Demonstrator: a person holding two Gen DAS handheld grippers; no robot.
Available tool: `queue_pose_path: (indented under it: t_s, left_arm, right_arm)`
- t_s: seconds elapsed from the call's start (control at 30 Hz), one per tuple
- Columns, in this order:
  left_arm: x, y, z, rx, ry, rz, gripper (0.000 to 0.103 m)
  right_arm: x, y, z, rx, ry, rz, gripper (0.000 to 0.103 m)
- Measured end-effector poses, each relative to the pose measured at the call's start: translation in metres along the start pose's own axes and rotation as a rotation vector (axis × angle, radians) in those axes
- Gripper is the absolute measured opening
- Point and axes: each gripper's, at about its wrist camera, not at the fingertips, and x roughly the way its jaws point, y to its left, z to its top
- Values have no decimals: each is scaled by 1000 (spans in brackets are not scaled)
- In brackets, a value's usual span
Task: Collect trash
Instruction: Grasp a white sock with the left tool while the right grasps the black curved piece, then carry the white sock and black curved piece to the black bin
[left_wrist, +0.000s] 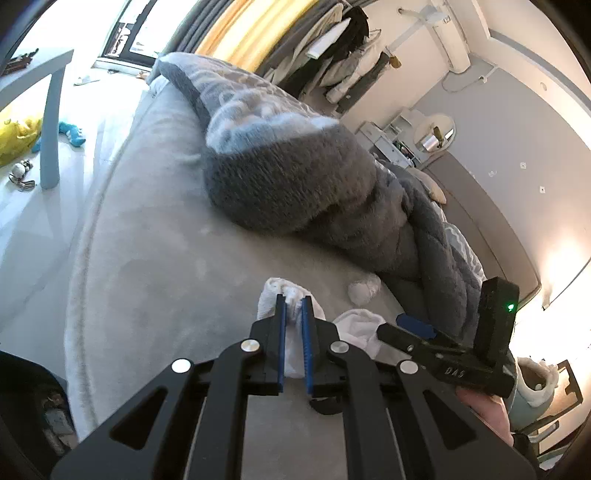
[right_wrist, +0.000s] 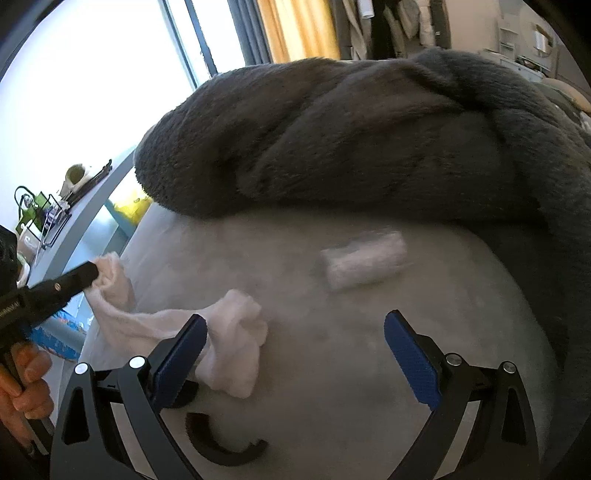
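My left gripper (left_wrist: 293, 301) is shut on a white tissue (left_wrist: 291, 354) and holds it just above the grey bed sheet (left_wrist: 155, 266). In the right wrist view the left gripper's tip (right_wrist: 90, 273) pinches that tissue (right_wrist: 110, 280), which trails into a larger crumpled white tissue (right_wrist: 236, 332). My right gripper (right_wrist: 295, 328) is open and empty over the sheet, with its left finger beside the crumpled tissue. A small rolled white tissue (right_wrist: 364, 262) lies farther ahead near the blanket; it also shows in the left wrist view (left_wrist: 364, 288). The right gripper shows in the left wrist view (left_wrist: 410, 330).
A thick grey fleece blanket (right_wrist: 351, 140) is heaped across the far side of the bed. A black curved piece (right_wrist: 218, 443) lies on the sheet near me. A blue table (left_wrist: 51, 110) and toys stand on the floor to the left. A bin with white trash (left_wrist: 532, 387) is at the right.
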Motion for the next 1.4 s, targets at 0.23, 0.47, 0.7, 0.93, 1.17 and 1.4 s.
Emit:
queue_pose_path:
  t_s: [0.23,0.47,0.7,0.93,1.17,1.4]
  left_arm:
    - [-22,9,9,2,-45,25,9]
    - [-48,23,15,-18,-99,53,9]
    - [-74,35,19,-43,-148,72,9]
    - [-89,42,16,-44,-152,85,9]
    - [-108,41,8,-20,-159,99,9]
    - [-131,43,-1,-15,-173,109,9]
  right_arm:
    - [0,16,4,-15,10,28,98]
    - [1,51,-8,-135,56,96,98]
    - [12,86,-17,-230,121,155,97]
    - [23,105,-33,-286,177,117,64]
    - [15,118,-39,-305,128,55,22]
    - [0,137,-44,-318,72,57,20]
